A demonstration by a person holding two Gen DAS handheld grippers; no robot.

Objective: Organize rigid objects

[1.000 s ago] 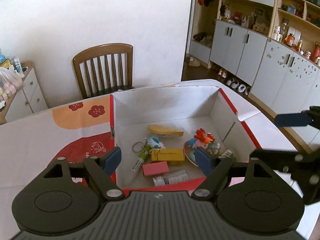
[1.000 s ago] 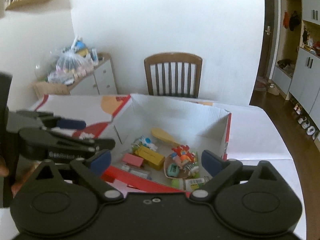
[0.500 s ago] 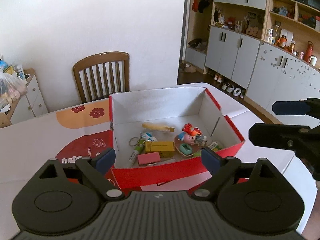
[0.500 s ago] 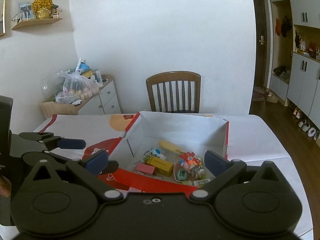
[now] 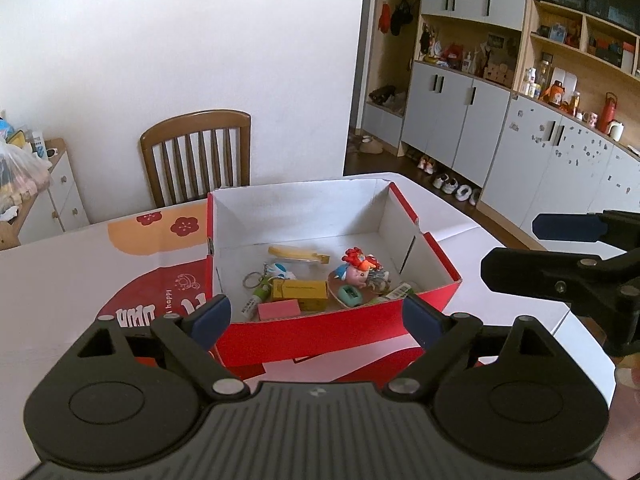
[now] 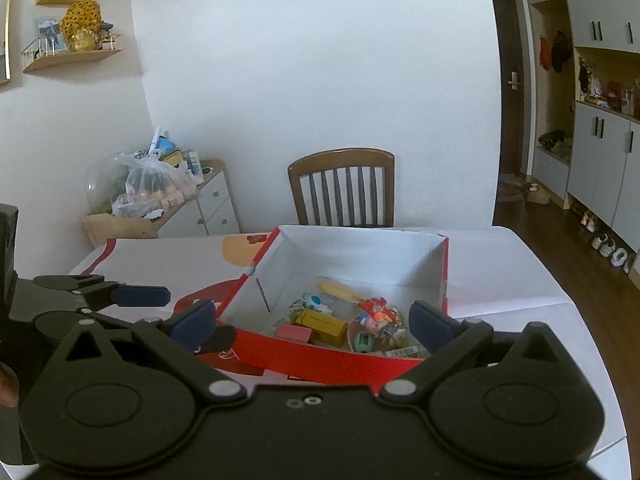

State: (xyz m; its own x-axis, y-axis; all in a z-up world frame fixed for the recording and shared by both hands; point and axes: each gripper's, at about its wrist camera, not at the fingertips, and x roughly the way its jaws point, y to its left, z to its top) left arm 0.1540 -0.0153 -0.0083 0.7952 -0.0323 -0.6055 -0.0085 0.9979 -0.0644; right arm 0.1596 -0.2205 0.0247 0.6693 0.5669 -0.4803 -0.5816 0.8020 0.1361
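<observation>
A red cardboard box (image 5: 304, 334) (image 6: 340, 368) with white inner walls sits on the table. Inside lie several small things: a yellow box (image 5: 304, 291) (image 6: 324, 322), a pink block (image 5: 278, 309) (image 6: 294, 333), a cartoon figure (image 5: 358, 266) (image 6: 378, 314), a yellow piece (image 5: 294, 252), a keyring toy (image 5: 276, 270) and a green pen (image 5: 256, 298). My left gripper (image 5: 316, 318) is open in front of the box's near wall, nothing between its blue pads. My right gripper (image 6: 314, 322) is open too, held back from the box and empty.
A wooden chair (image 5: 198, 156) (image 6: 344, 188) stands behind the table (image 5: 48, 280). A white dresser with bags (image 6: 160, 200) is at the left wall. Grey cabinets and shelves (image 5: 520, 120) line the right side. The table's right edge (image 6: 580, 320) drops to the wooden floor.
Both grippers have drawn back and up from the box, so it looks smaller and its red front wall shows. The left jaws stand wider than a second ago.
</observation>
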